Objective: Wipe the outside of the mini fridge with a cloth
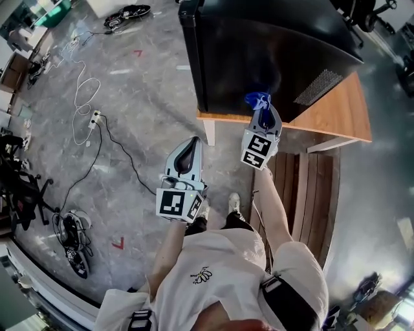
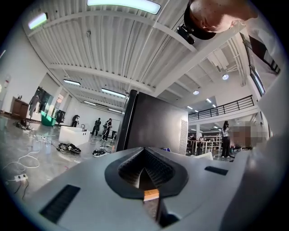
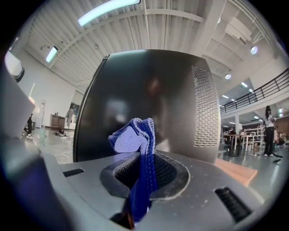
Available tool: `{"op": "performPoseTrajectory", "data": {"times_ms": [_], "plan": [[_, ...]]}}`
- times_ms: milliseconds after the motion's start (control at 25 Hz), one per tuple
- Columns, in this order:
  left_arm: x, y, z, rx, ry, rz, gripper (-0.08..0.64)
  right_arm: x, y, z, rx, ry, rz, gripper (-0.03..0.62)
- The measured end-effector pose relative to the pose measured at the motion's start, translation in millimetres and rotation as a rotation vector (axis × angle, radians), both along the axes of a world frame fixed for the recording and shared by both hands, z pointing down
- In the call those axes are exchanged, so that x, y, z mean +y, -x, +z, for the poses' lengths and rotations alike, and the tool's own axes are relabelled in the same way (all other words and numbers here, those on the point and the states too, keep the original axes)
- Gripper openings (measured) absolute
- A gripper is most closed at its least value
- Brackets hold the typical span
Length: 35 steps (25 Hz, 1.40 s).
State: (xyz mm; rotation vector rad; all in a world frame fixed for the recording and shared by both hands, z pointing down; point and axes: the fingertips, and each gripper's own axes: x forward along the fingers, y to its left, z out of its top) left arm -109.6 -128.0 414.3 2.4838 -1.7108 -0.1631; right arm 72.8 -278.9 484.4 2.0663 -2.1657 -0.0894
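Note:
A black mini fridge (image 1: 259, 45) stands on a low wooden table (image 1: 336, 113) ahead of me. In the right gripper view its dark glossy side (image 3: 149, 99) fills the middle, with a perforated vent panel (image 3: 205, 108) to the right. My right gripper (image 1: 261, 116) is shut on a blue cloth (image 3: 137, 149), whose bunched end (image 1: 257, 99) sticks out just short of the fridge's near face. My left gripper (image 1: 187, 155) hangs lower and to the left, over the floor, its jaws shut with nothing between them. The fridge (image 2: 153, 126) also shows in the left gripper view, some way off.
White and black cables (image 1: 87, 116) with a power strip run across the grey floor at left. A wooden bench (image 1: 310, 194) lies under my right arm. Shoes (image 1: 126, 13) and gear lie at the far left. People (image 2: 101, 128) stand in the distance.

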Motion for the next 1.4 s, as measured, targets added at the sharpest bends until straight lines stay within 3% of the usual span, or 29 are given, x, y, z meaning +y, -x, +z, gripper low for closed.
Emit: {"op": "performPoseTrajectory", "data": {"times_ms": [400,640,960,1160,1400], "plan": [[0.8,-43.4,2.0,-0.023,-0.001,0.081,0.005,6.1,-130.3,15.7,-0.039,0.033,0.264,0.061],[3.6,-59.0,-0.2,-0.050,-0.008,0.099,0.005,9.2,-171.4,18.5,-0.044,0.045,0.313,0.061],[4.0,-48.7,3.3,-0.054,0.001,0.060,0.005,9.2,-214.1,24.3,-0.038,0.064,0.402,0.061],[6.9,-41.9,-0.4,-0.048,-0.006,0.045,0.005,40.3,-177.6,24.0,-0.035,0.060,0.315,0.061],[5.1,-29.0,1.9,-0.038,0.007,0.020,0.005,37.1,-4.0,38.5,-0.134,0.076,-0.092,0.061]]}}
